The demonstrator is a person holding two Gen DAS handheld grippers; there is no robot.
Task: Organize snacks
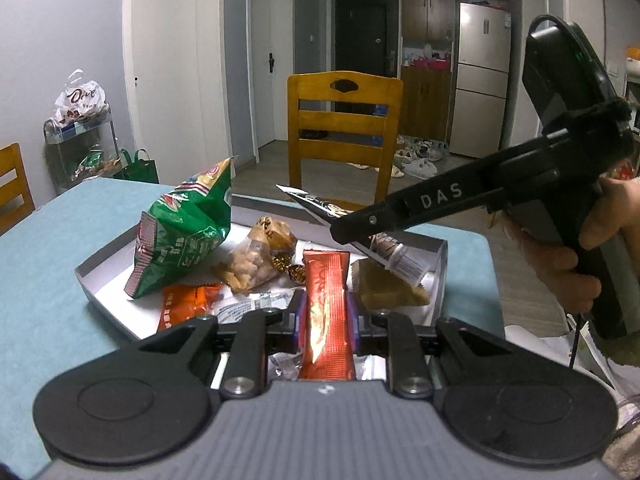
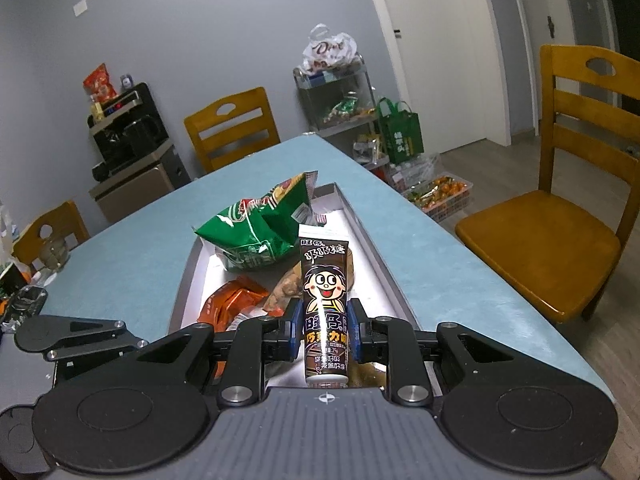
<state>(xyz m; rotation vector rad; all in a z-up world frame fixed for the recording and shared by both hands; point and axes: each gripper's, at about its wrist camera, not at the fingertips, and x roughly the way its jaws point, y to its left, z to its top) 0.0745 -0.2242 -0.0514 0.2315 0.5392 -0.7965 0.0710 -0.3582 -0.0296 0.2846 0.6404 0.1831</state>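
A: What sits between the jaws of the left gripper [image 1: 322, 322]?

B: They are clamped on a red stick packet [image 1: 326, 312]. Its long axis runs straight out along the fingers toward 12 o'clock, and its near end is cut off behind the gripper body.

A: And the right gripper [image 2: 323, 330]?

B: Its jaws are closed on a brown candy tube [image 2: 325, 306] with a cartoon face. The tube points away toward 12 o'clock, flat crimped end far, white cap near. In the left wrist view the tube slants, cap down toward 5 o'clock, with the middle hidden by the black fingers [image 1: 404, 210]. A hand [image 1: 576, 264] grips the handle at 3 o'clock.

A: Where is all this?

B: Over a shallow grey tray [image 1: 86, 280] on the teal counter [image 1: 44, 264]. In the tray a green chip bag [image 1: 182, 236] stands at 10 o'clock, a clear bag of nuts [image 1: 250, 262] beside it, an orange packet [image 1: 180, 308] at 9 o'clock and a tan wrapped block [image 1: 384, 290] at 2 o'clock, partly under the tube's cap. The small print on the packets is unreadable.

A: Beyond?

B: A wooden chair [image 1: 344, 128] at 12 o'clock, past the counter.
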